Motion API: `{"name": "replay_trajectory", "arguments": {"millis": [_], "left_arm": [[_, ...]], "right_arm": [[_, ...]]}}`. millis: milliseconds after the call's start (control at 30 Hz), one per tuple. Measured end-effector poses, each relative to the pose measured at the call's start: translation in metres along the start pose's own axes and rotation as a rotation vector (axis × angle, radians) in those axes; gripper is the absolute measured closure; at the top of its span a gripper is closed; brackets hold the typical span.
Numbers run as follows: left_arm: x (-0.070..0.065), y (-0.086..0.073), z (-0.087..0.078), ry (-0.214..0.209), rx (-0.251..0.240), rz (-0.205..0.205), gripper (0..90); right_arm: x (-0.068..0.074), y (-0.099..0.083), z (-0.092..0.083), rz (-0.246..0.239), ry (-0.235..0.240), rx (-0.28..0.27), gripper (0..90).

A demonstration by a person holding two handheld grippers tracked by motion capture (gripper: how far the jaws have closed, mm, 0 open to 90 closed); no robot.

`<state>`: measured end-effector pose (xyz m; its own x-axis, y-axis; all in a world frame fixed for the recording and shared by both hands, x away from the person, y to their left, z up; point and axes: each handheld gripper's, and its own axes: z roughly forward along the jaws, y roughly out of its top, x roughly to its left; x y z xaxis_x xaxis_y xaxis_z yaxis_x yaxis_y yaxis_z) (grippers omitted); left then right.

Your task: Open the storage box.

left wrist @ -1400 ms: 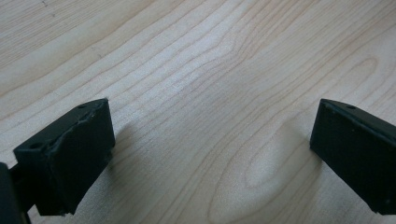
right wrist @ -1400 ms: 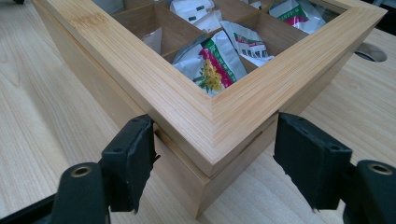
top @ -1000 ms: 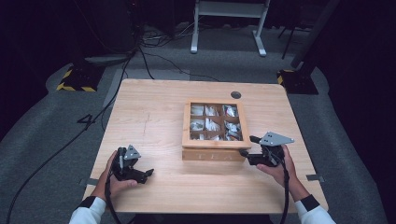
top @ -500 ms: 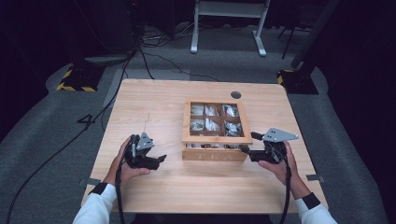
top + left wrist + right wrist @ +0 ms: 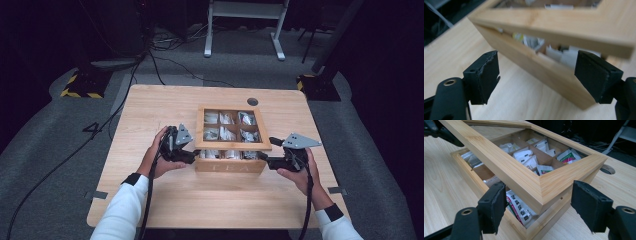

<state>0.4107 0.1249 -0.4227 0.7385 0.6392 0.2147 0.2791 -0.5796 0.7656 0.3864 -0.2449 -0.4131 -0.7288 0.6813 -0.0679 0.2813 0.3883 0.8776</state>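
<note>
A wooden tea box (image 5: 230, 166) stands mid-table, its glass-windowed lid (image 5: 232, 146) tilted up at the front over compartments of tea packets (image 5: 520, 210). My left gripper (image 5: 192, 156) is at the box's front left corner. Its jaws have just been closing, and in the left gripper view (image 5: 536, 75) the box's corner (image 5: 564, 82) lies between the pads (image 5: 486, 75) with a gap on one side. My right gripper (image 5: 264, 160) sits at the front right corner. Its jaws stand wide around the raised lid's corner (image 5: 541, 192), without squeezing it.
The light wooden table (image 5: 150, 115) has a round cable hole (image 5: 252, 101) behind the box. Beyond the far edge, cables, a yellow-and-black striped base (image 5: 80, 87) and a white stand (image 5: 245, 25) are on the grey floor.
My left hand has risen off the table's left front and moved right to the box's front left corner, its jaws narrowing. The right gripper has stayed at the front right corner.
</note>
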Motion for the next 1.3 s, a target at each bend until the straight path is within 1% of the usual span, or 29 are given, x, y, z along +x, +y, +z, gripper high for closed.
{"name": "replay_trajectory", "arguments": {"millis": [67,167,233,300,367,500,533,567,600,767,833,867,900,967,1033,1167,1267,1300], "left_arm": [[0.0,0.004,0.001,-0.003,-0.012,0.002,20.2],[0.0,0.01,0.002,0.004,-0.031,0.002,19.2],[0.0,0.011,0.002,0.005,-0.042,0.007,18.9],[0.0,0.013,0.003,0.011,-0.039,0.013,19.3],[0.0,0.014,0.003,0.009,-0.053,0.007,19.2],[0.001,0.017,0.001,0.009,-0.08,0.017,19.4],[0.002,0.018,0.0,0.012,-0.083,0.027,19.3],[0.002,0.019,0.0,0.013,-0.089,0.026,19.6],[0.002,0.021,-0.001,0.021,-0.089,0.044,19.9],[0.002,0.029,-0.002,0.05,-0.109,0.082,20.3],[0.003,0.032,-0.002,0.06,-0.11,0.093,21.0],[0.003,0.034,-0.003,0.071,-0.114,0.1,20.9],[0.003,0.035,-0.004,0.075,-0.118,0.099,21.2],[0.005,0.039,-0.005,0.08,-0.125,0.108,23.1],[0.006,0.041,-0.005,0.074,-0.136,0.111,27.0],[0.007,0.048,-0.004,0.073,-0.152,0.106,35.2],[0.009,0.052,-0.002,0.069,-0.166,0.095,36.3],[0.01,0.053,-0.002,0.065,-0.168,0.094,38.7]], "right_arm": [[-0.001,0.002,0.0,0.002,-0.002,-0.004,29.1],[-0.001,0.004,-0.001,0.005,0.0,-0.009,29.0],[-0.002,0.005,-0.001,0.01,0.0,-0.016,29.0],[-0.003,0.007,-0.001,0.01,-0.001,-0.016,28.9],[-0.002,0.008,-0.001,0.009,-0.006,-0.018,28.9],[-0.003,0.011,-0.001,0.008,-0.01,-0.02,28.6],[-0.003,0.012,-0.001,0.009,-0.01,-0.02,28.5],[-0.004,0.013,-0.001,0.012,-0.01,-0.022,28.4],[-0.004,0.014,-0.001,0.013,-0.01,-0.025,28.3],[-0.007,0.019,-0.001,0.02,-0.01,-0.035,28.3],[-0.009,0.022,-0.001,0.021,-0.006,-0.039,28.3],[-0.01,0.024,-0.002,0.023,-0.007,-0.037,28.6],[-0.01,0.026,-0.002,0.022,-0.01,-0.04,28.8],[-0.011,0.029,-0.003,0.026,-0.014,-0.044,29.4],[-0.012,0.033,-0.004,0.027,-0.02,-0.052,30.4],[-0.014,0.042,-0.006,0.021,-0.038,-0.067,32.1],[-0.015,0.046,-0.006,0.013,-0.046,-0.068,32.7],[-0.016,0.048,-0.006,0.004,-0.048,-0.07,32.9]]}}
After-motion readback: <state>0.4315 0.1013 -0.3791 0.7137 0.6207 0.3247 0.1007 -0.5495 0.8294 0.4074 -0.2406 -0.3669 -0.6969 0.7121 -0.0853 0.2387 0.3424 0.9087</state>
